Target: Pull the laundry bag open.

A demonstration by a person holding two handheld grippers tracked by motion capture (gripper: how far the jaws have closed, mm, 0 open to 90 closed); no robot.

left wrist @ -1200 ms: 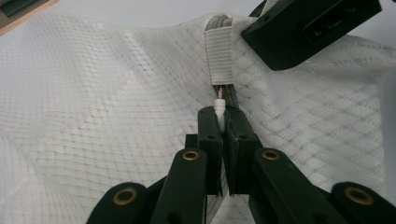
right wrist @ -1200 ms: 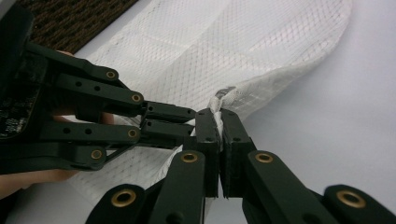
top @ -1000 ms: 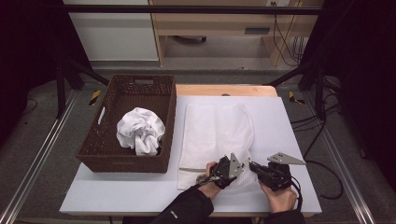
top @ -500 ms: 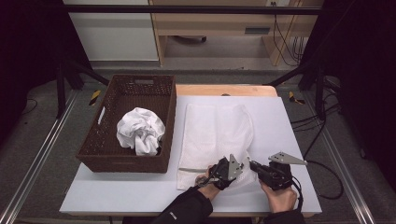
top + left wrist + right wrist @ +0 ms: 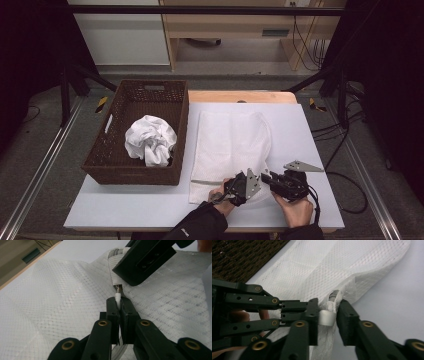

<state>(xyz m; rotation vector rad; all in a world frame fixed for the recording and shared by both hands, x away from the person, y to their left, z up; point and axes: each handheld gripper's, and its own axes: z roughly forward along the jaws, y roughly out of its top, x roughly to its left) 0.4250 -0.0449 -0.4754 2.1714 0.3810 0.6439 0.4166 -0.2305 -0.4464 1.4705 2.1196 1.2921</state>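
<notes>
My left gripper (image 5: 119, 305) is clamped tight on the small white zipper pull (image 5: 117, 296) of the mesh laundry bag (image 5: 231, 142). My right gripper (image 5: 327, 315) has just been opening: its jaws stand a little apart around the bag's white banded hem (image 5: 326, 317), which touches one pad while the other stands just clear (so no real grip there). The bag lies flat on the white table (image 5: 310, 150), right of the wicker basket (image 5: 135, 170), its long axis running away from me, zipper end nearest. It is soft, white, diamond-netted fabric, rounded at the far corners. The dark woven basket holds a crumpled white cloth (image 5: 150, 140).
</notes>
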